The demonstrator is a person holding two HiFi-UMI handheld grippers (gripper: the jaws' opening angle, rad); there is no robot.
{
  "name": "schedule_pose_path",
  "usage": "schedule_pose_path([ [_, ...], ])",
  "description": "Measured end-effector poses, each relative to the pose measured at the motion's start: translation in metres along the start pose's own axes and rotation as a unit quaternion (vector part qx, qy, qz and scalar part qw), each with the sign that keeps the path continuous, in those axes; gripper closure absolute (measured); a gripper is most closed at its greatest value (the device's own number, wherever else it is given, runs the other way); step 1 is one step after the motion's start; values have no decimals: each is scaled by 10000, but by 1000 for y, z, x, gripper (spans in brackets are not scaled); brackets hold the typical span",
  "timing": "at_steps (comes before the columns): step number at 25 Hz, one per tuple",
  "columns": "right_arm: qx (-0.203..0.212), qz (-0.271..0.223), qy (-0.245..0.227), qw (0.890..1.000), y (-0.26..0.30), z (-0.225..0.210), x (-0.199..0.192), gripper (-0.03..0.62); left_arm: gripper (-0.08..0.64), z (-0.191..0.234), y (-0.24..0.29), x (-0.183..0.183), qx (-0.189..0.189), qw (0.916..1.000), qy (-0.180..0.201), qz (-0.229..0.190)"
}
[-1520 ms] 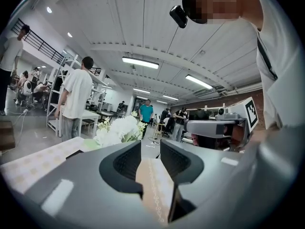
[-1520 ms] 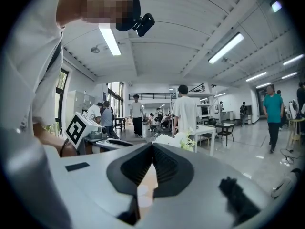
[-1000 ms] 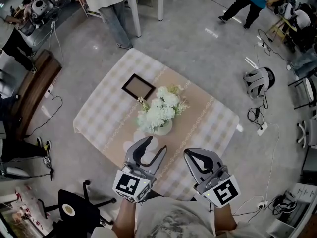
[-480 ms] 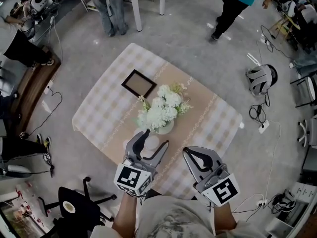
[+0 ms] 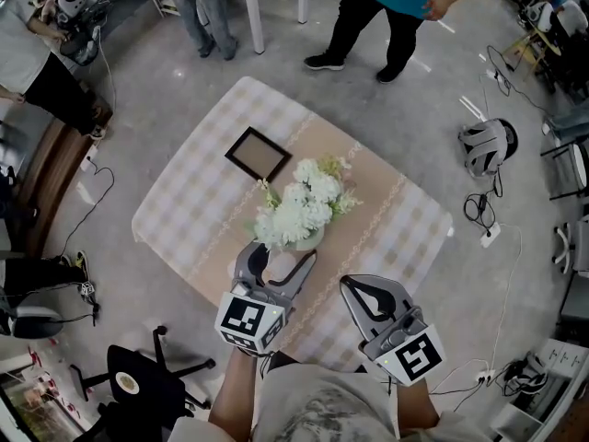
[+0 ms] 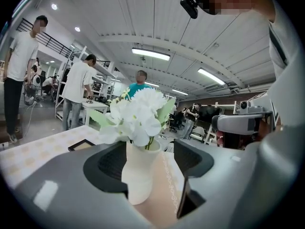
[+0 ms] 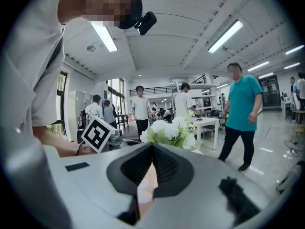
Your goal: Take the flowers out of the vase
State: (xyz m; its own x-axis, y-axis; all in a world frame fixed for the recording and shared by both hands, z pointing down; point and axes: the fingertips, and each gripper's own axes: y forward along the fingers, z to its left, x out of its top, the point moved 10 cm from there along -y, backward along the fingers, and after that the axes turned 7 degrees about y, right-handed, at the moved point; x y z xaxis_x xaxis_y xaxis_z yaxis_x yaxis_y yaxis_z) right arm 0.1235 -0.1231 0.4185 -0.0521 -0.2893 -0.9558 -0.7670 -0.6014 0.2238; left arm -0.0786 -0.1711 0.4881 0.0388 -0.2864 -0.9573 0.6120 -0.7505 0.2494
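Note:
White flowers (image 5: 301, 203) with green leaves stand in a small white vase (image 5: 306, 239) in the middle of the table. My left gripper (image 5: 281, 257) is at the vase's near side. In the left gripper view the vase (image 6: 139, 175) stands upright between the two dark pads (image 6: 107, 163), with a gap on its right, and the flowers (image 6: 136, 116) rise above them. The jaws have just been opening, stand wide and are open. My right gripper (image 5: 351, 284) hovers over the table's near edge, shut on nothing; its view shows the flowers (image 7: 171, 130) ahead.
The table (image 5: 184, 201) has a checked cloth and a beige runner. A dark picture frame (image 5: 258, 155) lies beyond the vase. A person in a teal top (image 5: 396, 7) stands at the far edge. An office chair (image 5: 138, 380) is at near left, and a headset (image 5: 483, 150) and cables lie on the floor.
My left gripper has moved forward to the vase and its jaws have spread wider. The person in teal has walked closer to the table. The right gripper has stayed put.

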Motion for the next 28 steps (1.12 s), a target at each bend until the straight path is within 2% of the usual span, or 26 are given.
schedule_pose_path([
  [18, -106, 63, 104, 9999, -3, -4, -8, 577, 259, 12, 23, -1, 143, 9998, 111, -5],
  [28, -142, 112, 168, 9997, -5, -6, -11, 577, 327, 12, 23, 2, 270, 9994, 157, -151],
])
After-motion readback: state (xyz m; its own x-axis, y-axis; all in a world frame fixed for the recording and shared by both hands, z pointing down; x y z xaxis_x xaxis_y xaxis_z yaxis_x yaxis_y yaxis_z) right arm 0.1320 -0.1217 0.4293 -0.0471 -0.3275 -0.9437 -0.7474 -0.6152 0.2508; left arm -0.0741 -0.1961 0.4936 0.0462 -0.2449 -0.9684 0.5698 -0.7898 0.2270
